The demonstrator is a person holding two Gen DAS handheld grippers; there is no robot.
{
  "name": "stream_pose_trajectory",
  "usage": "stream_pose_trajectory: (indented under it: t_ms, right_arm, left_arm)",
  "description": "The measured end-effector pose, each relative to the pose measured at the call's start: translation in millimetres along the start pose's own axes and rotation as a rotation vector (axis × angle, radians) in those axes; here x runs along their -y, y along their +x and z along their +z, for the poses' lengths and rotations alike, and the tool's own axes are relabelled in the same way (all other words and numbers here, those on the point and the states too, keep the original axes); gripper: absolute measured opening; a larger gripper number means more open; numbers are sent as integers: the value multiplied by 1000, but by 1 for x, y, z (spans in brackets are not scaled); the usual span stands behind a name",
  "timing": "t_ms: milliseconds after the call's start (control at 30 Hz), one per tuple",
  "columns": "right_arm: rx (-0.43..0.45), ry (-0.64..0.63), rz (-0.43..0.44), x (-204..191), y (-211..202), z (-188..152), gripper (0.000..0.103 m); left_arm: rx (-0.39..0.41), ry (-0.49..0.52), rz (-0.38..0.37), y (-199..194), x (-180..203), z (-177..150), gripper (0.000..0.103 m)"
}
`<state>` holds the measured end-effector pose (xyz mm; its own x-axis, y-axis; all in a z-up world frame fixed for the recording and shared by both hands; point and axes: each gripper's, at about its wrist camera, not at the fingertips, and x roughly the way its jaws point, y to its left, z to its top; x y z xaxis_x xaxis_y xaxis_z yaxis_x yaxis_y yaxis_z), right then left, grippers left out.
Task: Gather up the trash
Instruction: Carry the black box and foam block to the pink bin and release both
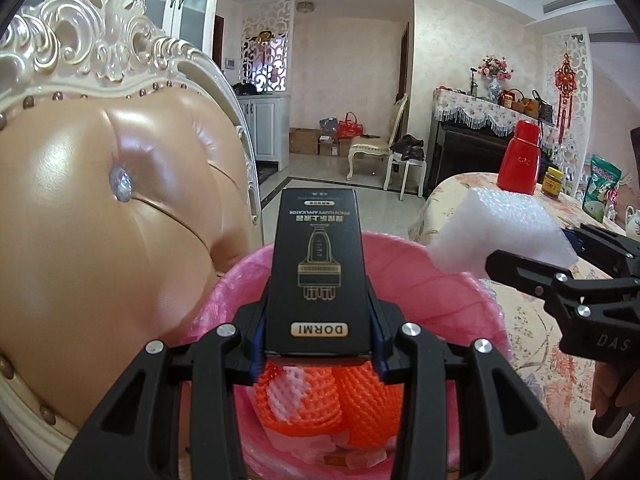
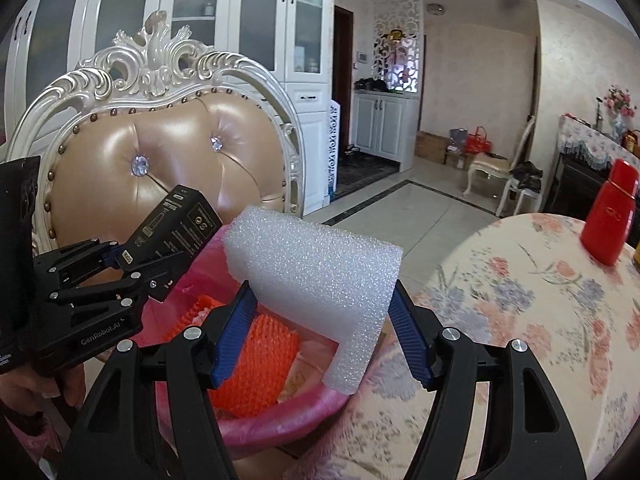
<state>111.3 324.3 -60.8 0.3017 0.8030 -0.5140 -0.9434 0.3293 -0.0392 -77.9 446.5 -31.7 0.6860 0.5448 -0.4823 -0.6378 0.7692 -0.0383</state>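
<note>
Left wrist view: left gripper (image 1: 318, 344) squeezing black box (image 1: 316, 272), right gripper (image 2: 320, 320) squeezing white foam (image 2: 316, 276), above pink bin (image 1: 432, 276).

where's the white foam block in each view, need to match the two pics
Left wrist view: the white foam block is at right of centre, held by the right gripper beside the table.
Right wrist view: the foam block fills the centre, between that gripper's jaws.
Shared landmark: the pink-lined trash bin, below the block in both.
</note>
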Motion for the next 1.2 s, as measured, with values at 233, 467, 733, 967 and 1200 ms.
stream_pose_trajectory:
  t_ms: [233,467,733,967,1200]
  right_arm:
    - [27,6,35,5,2,6,79]
    - [84,19,-2,26,-54,6,79]
    - [176,22,-59,44,-152,-3,84]
    - [192,8,-68,52,-207,-36,84]
    - [161,46,-41,72,-219,-68,84]
  left_arm:
    - [12,-13,52,-1,-1,0,79]
    - [101,-27,131,-43,3,-1,98]
    - [274,46,205,-119,44,8,98]
    - [258,31,221,-164,87,0,98]
    - [216,19,170,-190,125,-39,98]
